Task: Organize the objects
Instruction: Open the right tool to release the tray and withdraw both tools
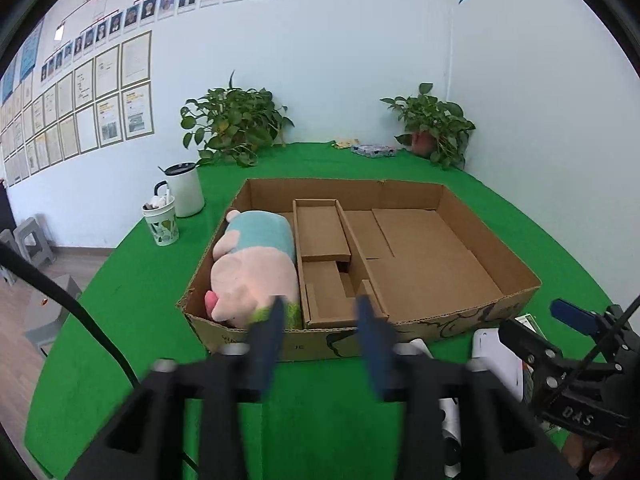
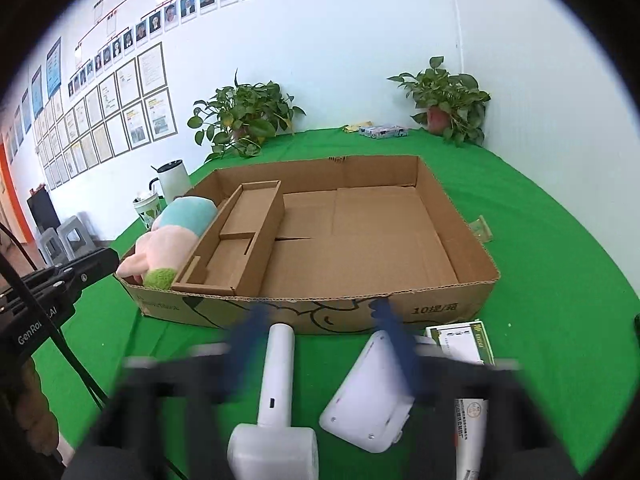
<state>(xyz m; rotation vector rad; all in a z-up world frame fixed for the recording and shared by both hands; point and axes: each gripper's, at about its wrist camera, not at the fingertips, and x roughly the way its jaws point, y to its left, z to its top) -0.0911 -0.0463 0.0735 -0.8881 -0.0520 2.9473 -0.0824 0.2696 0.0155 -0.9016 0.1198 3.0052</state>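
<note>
A shallow cardboard box (image 1: 480, 236) (image 2: 452, 220) with a narrow divided insert (image 1: 320, 236) (image 2: 244, 224) sits on the green table. A pink and blue plush toy (image 1: 256, 264) (image 2: 176, 228) lies in its left compartment. My left gripper (image 1: 320, 312) is open and empty, just in front of the box's near wall. My right gripper (image 2: 320, 316) is open and blurred, above a white hair dryer (image 2: 276, 392) and a white rounded device (image 2: 372, 392) on the table before the box. A green and white carton (image 2: 460, 340) and a tube (image 2: 472, 432) lie to the right.
Two potted plants (image 1: 236, 124) (image 1: 436, 128) stand at the back by the wall, a small patterned pack (image 1: 374, 150) between them. A white kettle (image 1: 184, 190) and a cup (image 1: 162, 220) stand left of the box. A small card holder (image 2: 482, 230) lies right of it.
</note>
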